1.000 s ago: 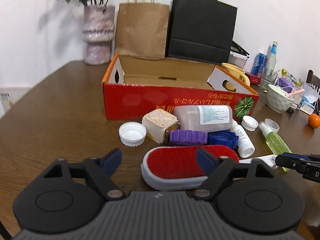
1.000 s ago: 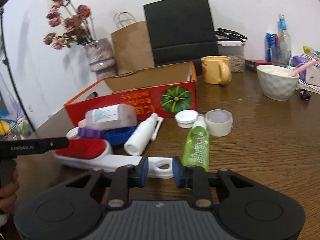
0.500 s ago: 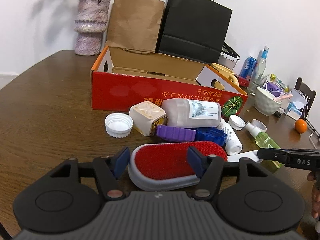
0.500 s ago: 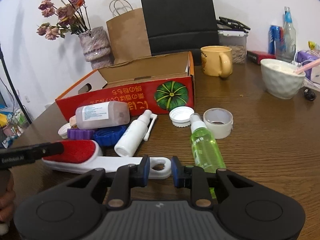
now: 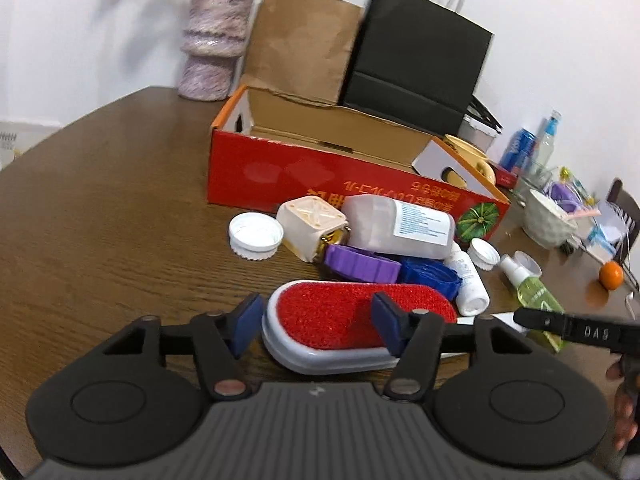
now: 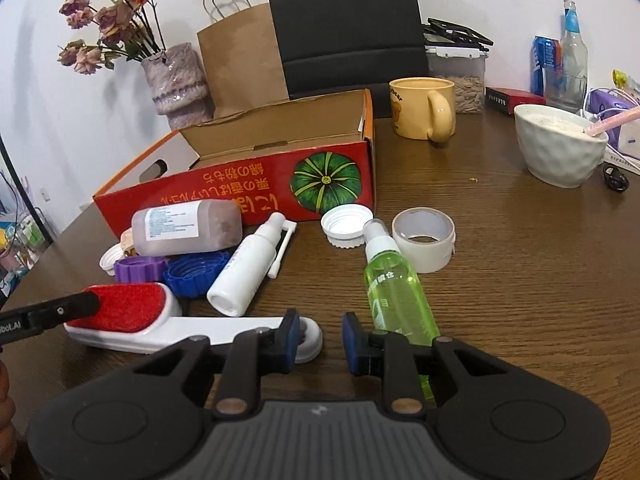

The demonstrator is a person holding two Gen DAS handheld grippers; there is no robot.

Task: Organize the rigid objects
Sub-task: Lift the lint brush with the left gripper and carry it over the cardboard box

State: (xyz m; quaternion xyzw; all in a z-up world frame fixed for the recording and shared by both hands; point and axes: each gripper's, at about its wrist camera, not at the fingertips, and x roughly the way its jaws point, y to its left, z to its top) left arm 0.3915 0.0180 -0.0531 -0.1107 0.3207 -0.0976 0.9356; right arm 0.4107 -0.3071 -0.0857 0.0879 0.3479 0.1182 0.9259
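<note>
While the left gripper [image 5: 316, 326] closes its jaws around the red head of the one lint brush [image 5: 352, 316] — pads astride it, not yet clearly pressing — the right gripper [image 6: 320, 338] sits with its jaws only narrowly apart and nothing gripped, the brush's white handle end [image 6: 310, 340] lying just by its left pad.

Counted across the clutter in front of the single red cardboard box [image 6: 248, 192], which stands open: three bottles lying down — a pale labelled bottle [image 6: 186, 228], a white spray bottle [image 6: 248, 268] and a green spray bottle [image 6: 396, 288]. White caps number two, one [image 5: 256, 236] left of the pile and one [image 6: 345, 226] by the green bottle. One purple lid [image 5: 360, 266], one blue lid [image 5: 428, 276], one cream square jar [image 5: 312, 224] tipped on its side, one roll of tape [image 6: 424, 236].

Everything rests on a dark wood-grain table [image 6: 520, 280]. Behind the box stand two paper bags, one brown [image 6: 240, 56] and one black [image 6: 344, 20], plus a fuzzy vase [image 6: 178, 84] of dried flowers, against a white wall. A yellow mug [image 6: 422, 108] and a white bowl [image 6: 560, 156] sit further right, and one orange [image 5: 611, 275] lies near the table's far edge.
</note>
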